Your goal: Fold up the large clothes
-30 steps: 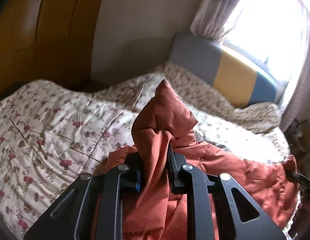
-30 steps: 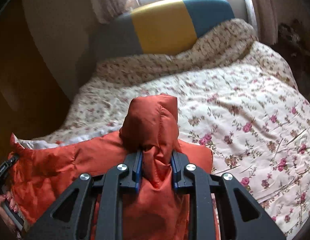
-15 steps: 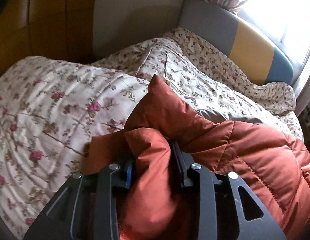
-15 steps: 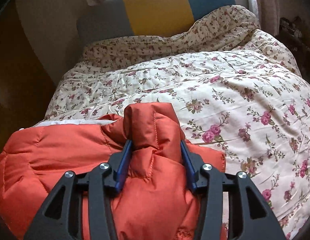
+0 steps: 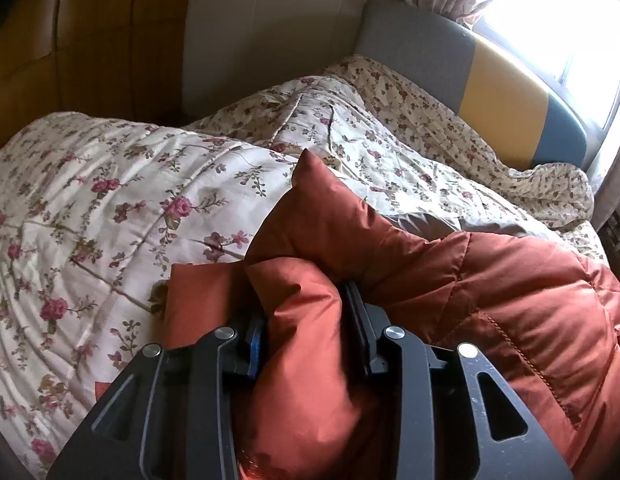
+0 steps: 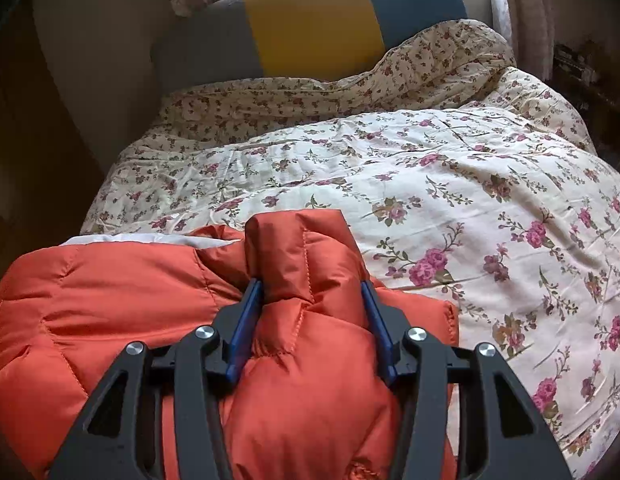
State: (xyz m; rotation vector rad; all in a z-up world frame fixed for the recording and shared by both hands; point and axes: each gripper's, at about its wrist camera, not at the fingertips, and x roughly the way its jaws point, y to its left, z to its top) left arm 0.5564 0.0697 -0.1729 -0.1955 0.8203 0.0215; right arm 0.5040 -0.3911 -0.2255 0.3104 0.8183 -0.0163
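A rust-orange quilted puffer jacket lies on the bed. In the left wrist view my left gripper has a bunched fold of it between its fingers, jaws spread a little apart. In the right wrist view the jacket spreads to the left, and my right gripper stands open, its blue pads either side of a puffy corner of the jacket that rests on the bed. A strip of pale lining shows at the jacket's far edge.
The floral quilt covers the bed. A grey, yellow and blue headboard stands under the window with curtains. A wooden wardrobe is at the left. Dark clutter sits beside the bed at the right.
Both grippers came down from holding the jacket up to bed level. The jacket now lies spread on the quilt. Both pairs of jaws have widened, the right more than the left.
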